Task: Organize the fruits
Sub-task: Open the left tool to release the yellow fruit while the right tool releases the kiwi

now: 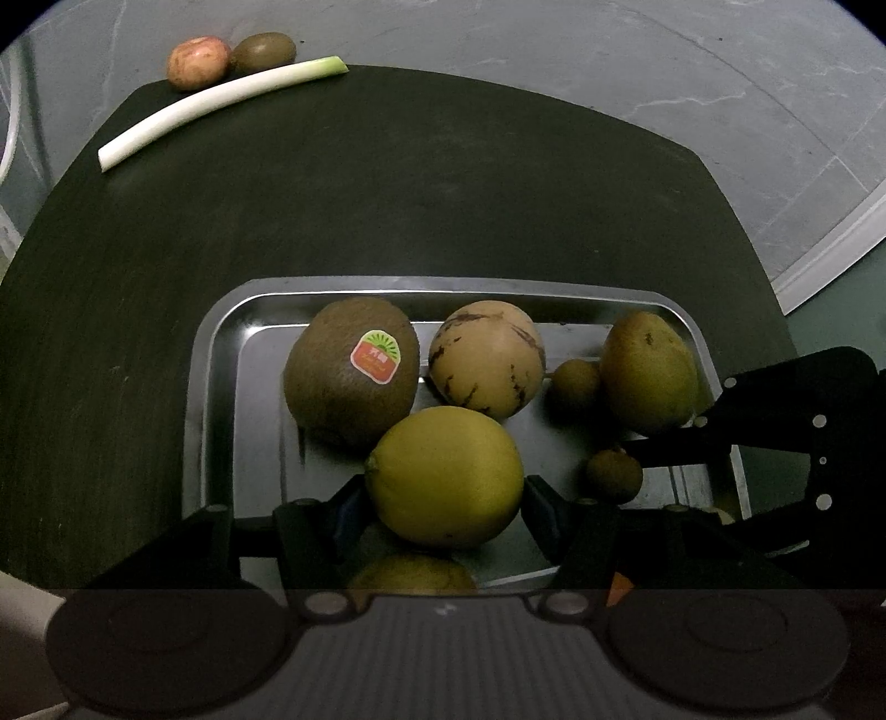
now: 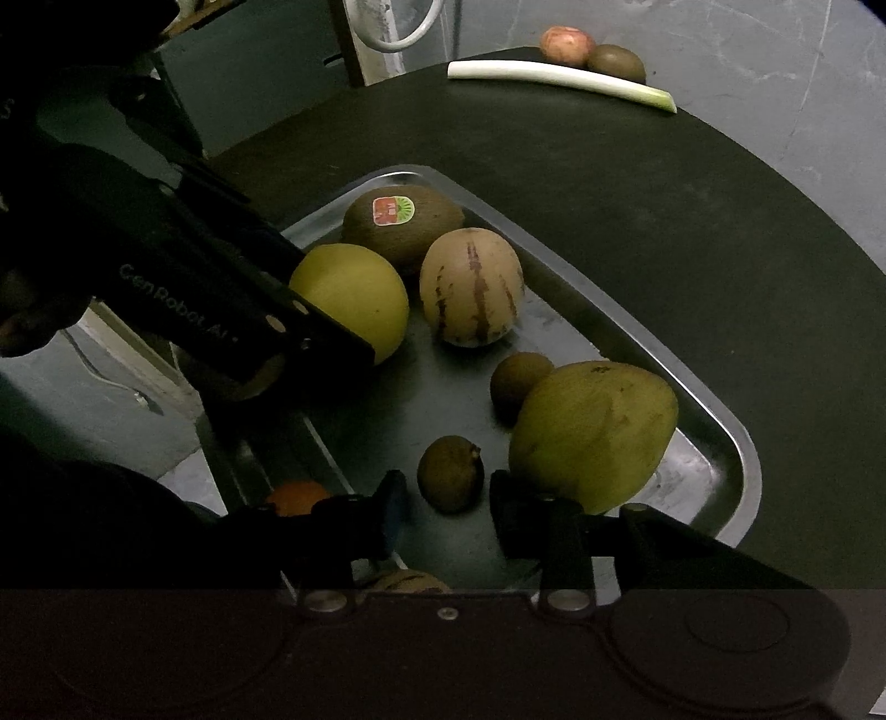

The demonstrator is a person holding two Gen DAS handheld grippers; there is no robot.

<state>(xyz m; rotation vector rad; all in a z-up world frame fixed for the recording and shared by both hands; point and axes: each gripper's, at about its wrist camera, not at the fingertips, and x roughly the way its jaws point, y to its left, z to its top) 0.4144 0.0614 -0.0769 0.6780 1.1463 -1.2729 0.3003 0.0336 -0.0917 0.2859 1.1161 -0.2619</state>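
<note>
A steel tray [image 1: 216, 354] [image 2: 714, 421] on the dark table holds a stickered kiwi [image 1: 351, 371] [image 2: 401, 224], a striped pale melon [image 1: 487, 359] [image 2: 470, 287], a yellow lemon [image 1: 444, 476] [image 2: 354, 299], a green mango [image 1: 648, 374] [image 2: 595, 435] and two small brown fruits [image 1: 613, 475] [image 2: 449, 481]. My left gripper [image 1: 443, 501] has its fingers on both sides of the lemon, touching it. My right gripper [image 2: 447, 501] is open around one small brown fruit, with gaps on both sides.
At the table's far edge lie a leek stalk [image 1: 221, 105] [image 2: 559, 77], a reddish fruit [image 1: 198, 62] [image 2: 566, 45] and a second kiwi [image 1: 263, 51] [image 2: 616, 62]. An orange fruit [image 2: 296, 495] shows near the tray's near edge. Grey floor surrounds the table.
</note>
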